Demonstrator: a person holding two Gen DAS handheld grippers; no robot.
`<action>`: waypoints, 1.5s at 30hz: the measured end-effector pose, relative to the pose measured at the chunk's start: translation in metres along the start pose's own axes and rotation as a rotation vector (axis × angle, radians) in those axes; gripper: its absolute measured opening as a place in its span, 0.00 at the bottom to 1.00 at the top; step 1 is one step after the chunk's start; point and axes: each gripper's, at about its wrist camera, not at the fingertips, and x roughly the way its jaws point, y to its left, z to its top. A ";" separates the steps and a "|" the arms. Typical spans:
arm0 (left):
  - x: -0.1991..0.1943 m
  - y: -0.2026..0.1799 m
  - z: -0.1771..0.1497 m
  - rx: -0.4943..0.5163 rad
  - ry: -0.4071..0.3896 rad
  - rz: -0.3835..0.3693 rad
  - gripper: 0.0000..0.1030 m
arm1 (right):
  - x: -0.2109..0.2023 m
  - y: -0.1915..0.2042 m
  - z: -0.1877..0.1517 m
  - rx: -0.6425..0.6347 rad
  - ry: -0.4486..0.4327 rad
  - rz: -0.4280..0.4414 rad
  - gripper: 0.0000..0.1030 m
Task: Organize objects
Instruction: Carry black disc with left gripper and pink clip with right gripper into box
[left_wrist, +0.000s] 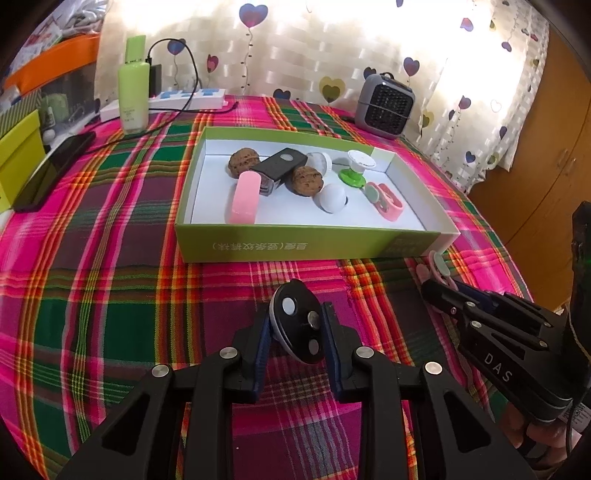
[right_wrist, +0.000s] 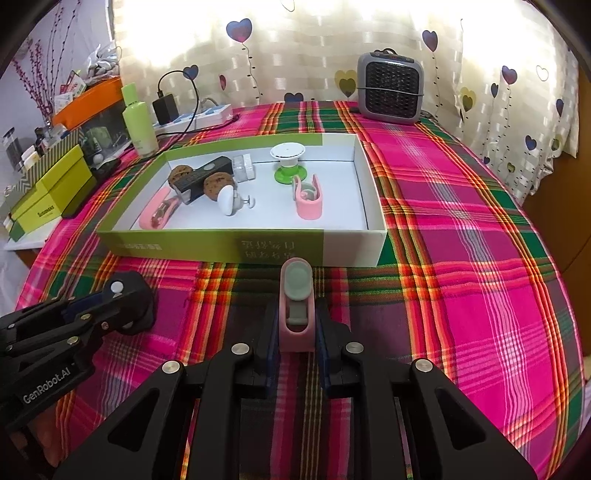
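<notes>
Left gripper (left_wrist: 295, 332) is clamped on a black disc (left_wrist: 297, 326), right gripper (right_wrist: 297, 325) pinching a pink clip (right_wrist: 297, 310), both sitting around 6 o'clock of the green box (right_wrist: 240, 247).

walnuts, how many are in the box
2. One walnut lies at the back left of the box, behind the black case; the other walnut lies in front of it, beside the white ball. More may be hidden.

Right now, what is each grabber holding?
Left gripper: closed on a black round gadget.
Right gripper: closed on a pink clip.
</notes>
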 end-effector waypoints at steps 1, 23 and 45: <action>-0.002 -0.001 0.000 0.005 -0.005 -0.001 0.23 | -0.001 0.000 0.000 0.000 -0.003 0.004 0.18; -0.024 -0.019 0.009 0.036 -0.054 -0.033 0.23 | -0.021 0.004 0.008 -0.019 -0.050 0.065 0.18; -0.016 -0.014 0.043 0.026 -0.072 -0.046 0.23 | -0.012 0.009 0.039 -0.042 -0.062 0.091 0.18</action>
